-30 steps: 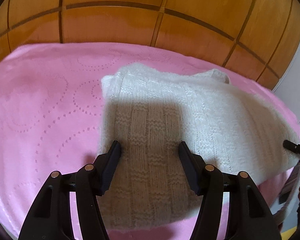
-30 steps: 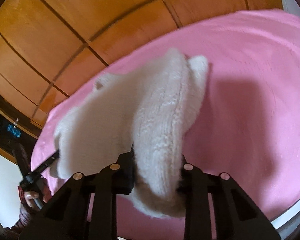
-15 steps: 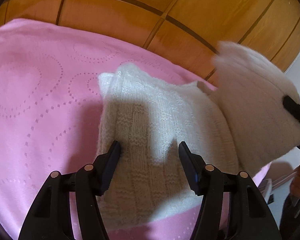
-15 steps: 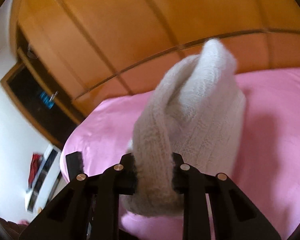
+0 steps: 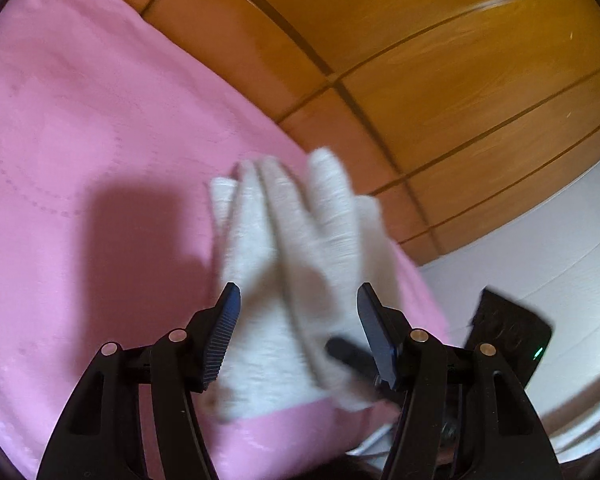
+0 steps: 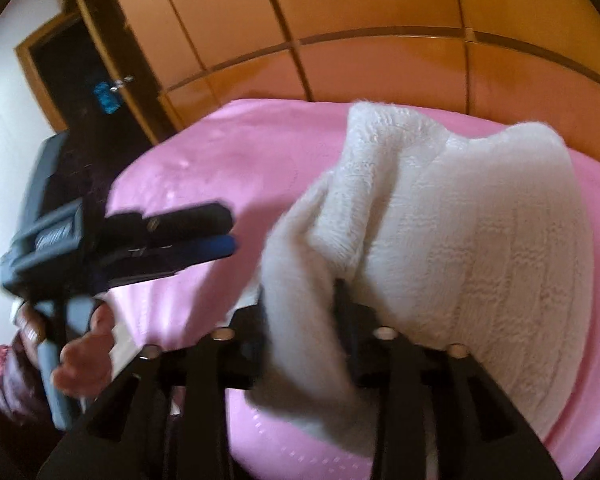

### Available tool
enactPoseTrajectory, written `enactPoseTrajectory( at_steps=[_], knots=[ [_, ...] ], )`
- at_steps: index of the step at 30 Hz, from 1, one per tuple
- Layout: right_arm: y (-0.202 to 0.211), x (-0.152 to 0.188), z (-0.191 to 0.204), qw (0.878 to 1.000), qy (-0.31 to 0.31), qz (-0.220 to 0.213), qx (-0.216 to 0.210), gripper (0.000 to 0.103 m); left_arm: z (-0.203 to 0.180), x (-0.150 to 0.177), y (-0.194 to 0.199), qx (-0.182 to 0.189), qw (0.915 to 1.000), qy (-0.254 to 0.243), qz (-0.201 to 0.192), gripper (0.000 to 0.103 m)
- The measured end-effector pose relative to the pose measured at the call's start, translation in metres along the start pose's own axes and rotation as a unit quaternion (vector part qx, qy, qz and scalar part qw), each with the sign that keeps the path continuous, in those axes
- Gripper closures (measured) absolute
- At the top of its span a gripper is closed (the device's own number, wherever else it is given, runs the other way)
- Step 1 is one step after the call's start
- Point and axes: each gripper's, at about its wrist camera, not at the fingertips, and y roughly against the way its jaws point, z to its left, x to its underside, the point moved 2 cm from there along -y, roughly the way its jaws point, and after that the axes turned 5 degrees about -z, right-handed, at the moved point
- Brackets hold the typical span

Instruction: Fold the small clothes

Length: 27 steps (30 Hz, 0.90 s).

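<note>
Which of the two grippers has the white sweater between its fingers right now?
The right gripper: a fold of the white sweater sits between its fingers, though its jaws have just been opening. The left gripper stands open, holding nothing.

We are looking at our left gripper (image 5: 298, 332): black angular arms carrying round silver screws, with ribbed dark blue pads (image 5: 223, 334) facing inward. Our right gripper (image 6: 302, 320) is showing the same black frame and silver screws, and at eight o'clock a dark maroon sleeve (image 6: 4, 384) is covering our left wrist.
</note>
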Motion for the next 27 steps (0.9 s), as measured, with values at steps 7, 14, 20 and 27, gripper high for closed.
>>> enactPoseTrajectory(
  at_steps=[7,14,20,27],
  knots=[
    [0.058,0.014,-0.016,0.998,-0.026,-0.032,-0.045,0.051,-0.015,-0.008,-0.041,0.015,0.9989,0.02,0.038,0.03],
    [0.097,0.03,-0.073,0.993,-0.043,-0.061,0.089,0.048,-0.026,-0.024,-0.089,0.002,0.9954,0.037,0.088,0.03],
    [0.066,0.034,-0.062,0.99,0.013,-0.052,0.133,0.035,-0.053,-0.036,-0.105,-0.034,0.9952,-0.004,0.091,0.03],
    [0.034,0.042,-0.03,0.989,0.054,-0.041,0.128,0.031,-0.047,-0.025,-0.083,-0.137,0.9855,-0.096,0.028,0.084]
  ],
)
